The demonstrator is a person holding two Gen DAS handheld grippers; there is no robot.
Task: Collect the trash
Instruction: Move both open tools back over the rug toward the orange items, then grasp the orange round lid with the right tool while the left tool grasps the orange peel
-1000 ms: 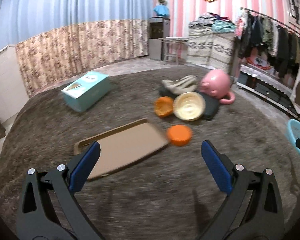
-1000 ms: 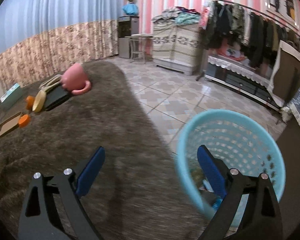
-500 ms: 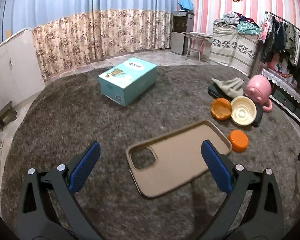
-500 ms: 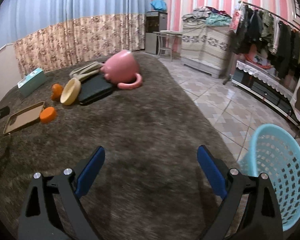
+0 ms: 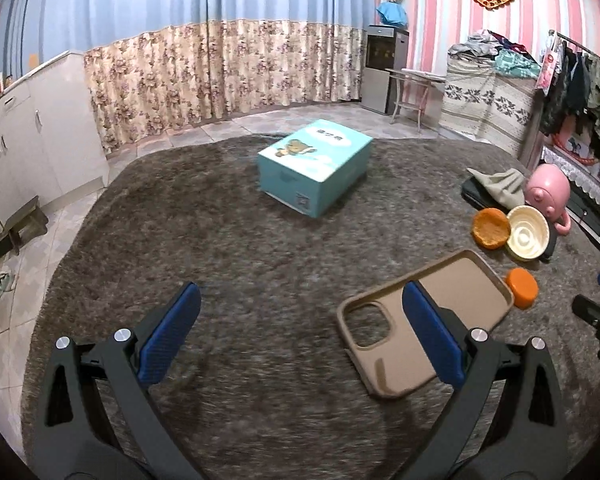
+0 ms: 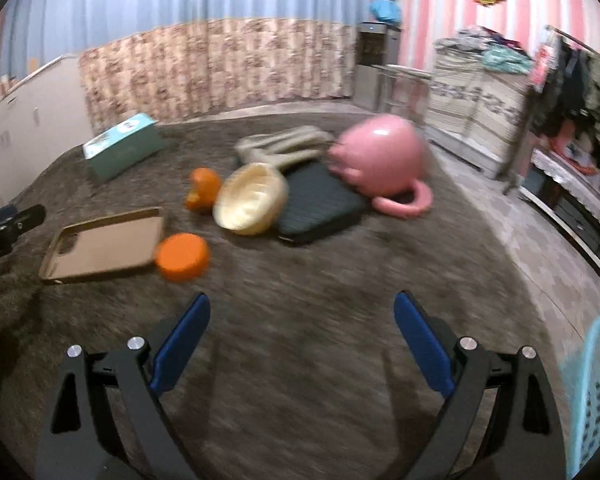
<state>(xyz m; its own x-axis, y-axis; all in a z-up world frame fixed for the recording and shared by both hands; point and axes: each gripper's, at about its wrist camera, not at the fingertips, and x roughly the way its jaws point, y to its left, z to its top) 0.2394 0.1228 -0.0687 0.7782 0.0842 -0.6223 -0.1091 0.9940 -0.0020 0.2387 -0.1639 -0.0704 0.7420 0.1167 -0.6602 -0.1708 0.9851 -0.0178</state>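
While my fingers hang over it, a shaggy grey-brown carpet [image 5: 228, 240] fills the ground nearest me. My left gripper [image 5: 300, 336] is spread wide and empty; its right finger [image 5: 432, 336] overlaps a tan phone case [image 5: 456, 292] lying flat on the pile, though I cannot tell if it touches. My right gripper [image 6: 302, 346] is likewise released, holding nothing above bare carpet, with a pale blue basket [image 6: 596, 392] at its right edge. Just past the case sits an orange lid [image 6: 183, 257], then an orange peel cup [image 6: 203, 190] touching a cream bowl [image 6: 252, 200], which leans on a dark pad [image 6: 320, 208]. A pink pot [image 6: 380, 160] rests behind, beside folded beige cloth [image 6: 284, 144]. Farther off stands a teal box [image 5: 315, 166]. Beyond the carpet come tiled floor [image 5: 300, 118], floral curtains [image 5: 220, 68], white cabinets [image 5: 32, 136] and a clothes rack [image 5: 580, 84].
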